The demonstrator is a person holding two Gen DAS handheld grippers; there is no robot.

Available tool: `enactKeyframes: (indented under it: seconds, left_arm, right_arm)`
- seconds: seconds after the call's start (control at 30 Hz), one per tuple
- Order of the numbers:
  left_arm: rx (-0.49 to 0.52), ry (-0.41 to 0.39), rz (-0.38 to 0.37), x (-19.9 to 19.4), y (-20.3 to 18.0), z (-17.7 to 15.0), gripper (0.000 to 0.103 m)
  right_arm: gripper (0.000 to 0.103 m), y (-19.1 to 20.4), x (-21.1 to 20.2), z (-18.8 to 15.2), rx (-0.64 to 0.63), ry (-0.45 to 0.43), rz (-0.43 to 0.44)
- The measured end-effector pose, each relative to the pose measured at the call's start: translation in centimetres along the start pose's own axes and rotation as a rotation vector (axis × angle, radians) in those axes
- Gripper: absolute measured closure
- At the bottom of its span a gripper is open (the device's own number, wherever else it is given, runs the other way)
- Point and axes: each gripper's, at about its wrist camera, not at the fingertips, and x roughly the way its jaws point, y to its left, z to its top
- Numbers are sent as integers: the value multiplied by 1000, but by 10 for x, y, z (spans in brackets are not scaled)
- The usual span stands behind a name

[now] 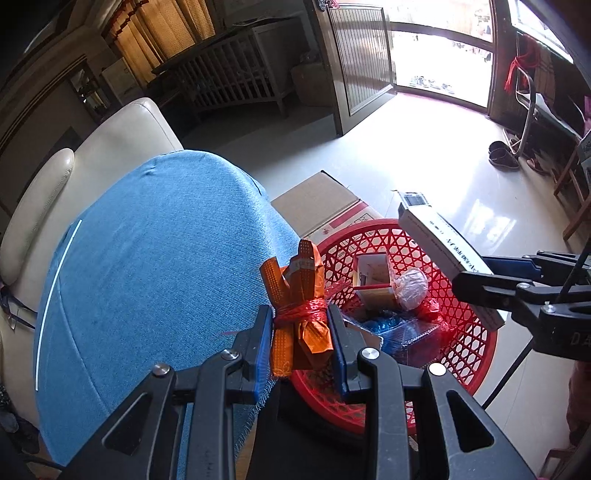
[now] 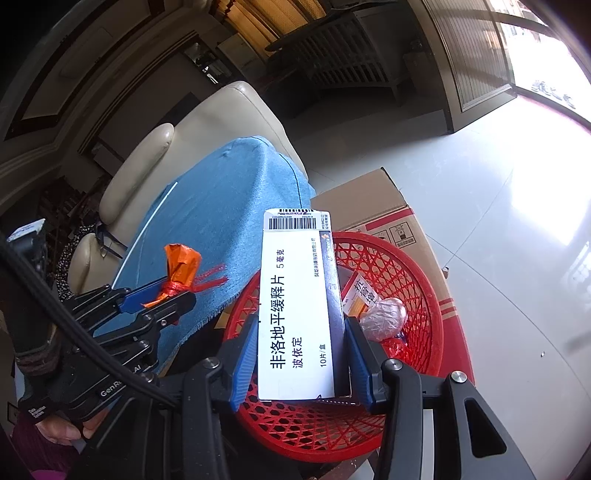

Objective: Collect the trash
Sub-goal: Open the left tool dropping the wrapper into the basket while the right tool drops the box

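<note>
Daylight pours in through the glass doorway (image 1: 439, 55) at the upper right of both views and burns out to pure white there. It throws a hard glare across the pale floor tiles (image 1: 424, 155), washing out their detail. The upper left stays dim and brownish around the curtains (image 1: 162, 29). Near objects are sharp and evenly lit. Straight lines bow towards the edges, and the corners fall to black
</note>
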Motion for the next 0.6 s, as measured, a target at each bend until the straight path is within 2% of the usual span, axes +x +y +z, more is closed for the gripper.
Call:
enactKeyframes:
  seconds: [0.5,0.57,0.6]
  left_arm:
    - [-10,-23,-17,-7,5,2,72]
    - [-14,-27,-18,-9,6,2,67]
    - [-15,-31,-15,-11,7,2,61]
  right_arm:
    - [54,6,6,2,-3,9,9]
    - [53,5,6,3,0,11,12]
    - [53,5,6,4,2,12,12]
